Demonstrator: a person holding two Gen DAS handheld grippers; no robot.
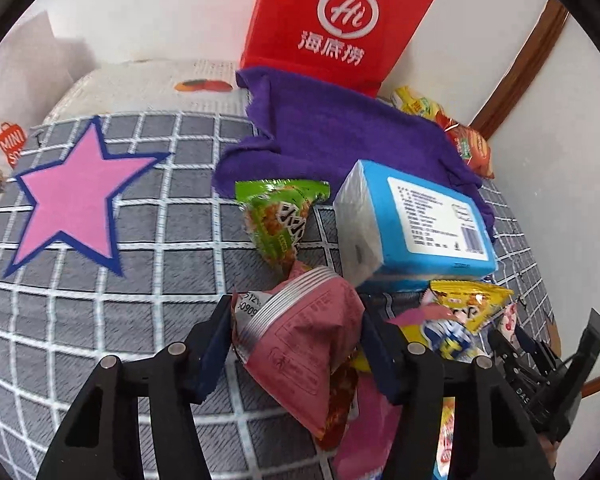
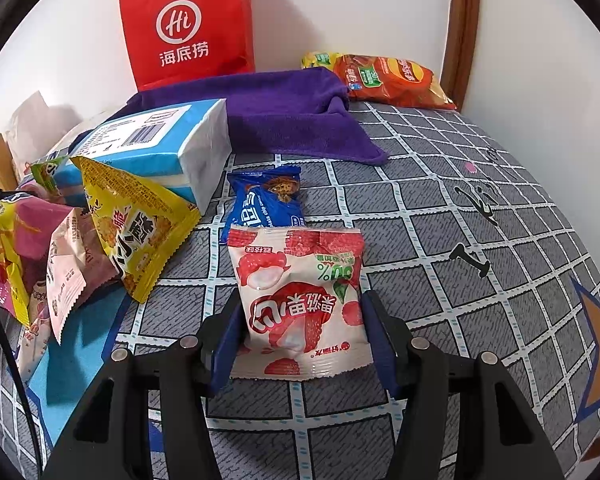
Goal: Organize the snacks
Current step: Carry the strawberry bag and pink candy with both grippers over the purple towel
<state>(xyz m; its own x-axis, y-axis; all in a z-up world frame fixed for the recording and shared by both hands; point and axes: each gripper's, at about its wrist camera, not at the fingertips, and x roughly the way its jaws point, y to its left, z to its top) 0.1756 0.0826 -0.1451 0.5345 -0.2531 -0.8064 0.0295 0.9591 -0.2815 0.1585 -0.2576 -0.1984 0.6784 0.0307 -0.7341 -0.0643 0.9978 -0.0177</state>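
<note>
My left gripper is shut on a pink triangular snack packet, held above the grey checked cloth. A green triangular packet lies just beyond it. My right gripper is shut on a white and red lychee snack packet. A blue cookie packet lies just past it. A yellow triangular packet and several pink and white packets are piled at the left. The right gripper also shows at the lower right of the left wrist view.
A blue tissue pack sits mid-table, with a purple towel and a red paper bag behind it. Orange and yellow chip bags lie by the back wall. A pink star marks the cloth at left.
</note>
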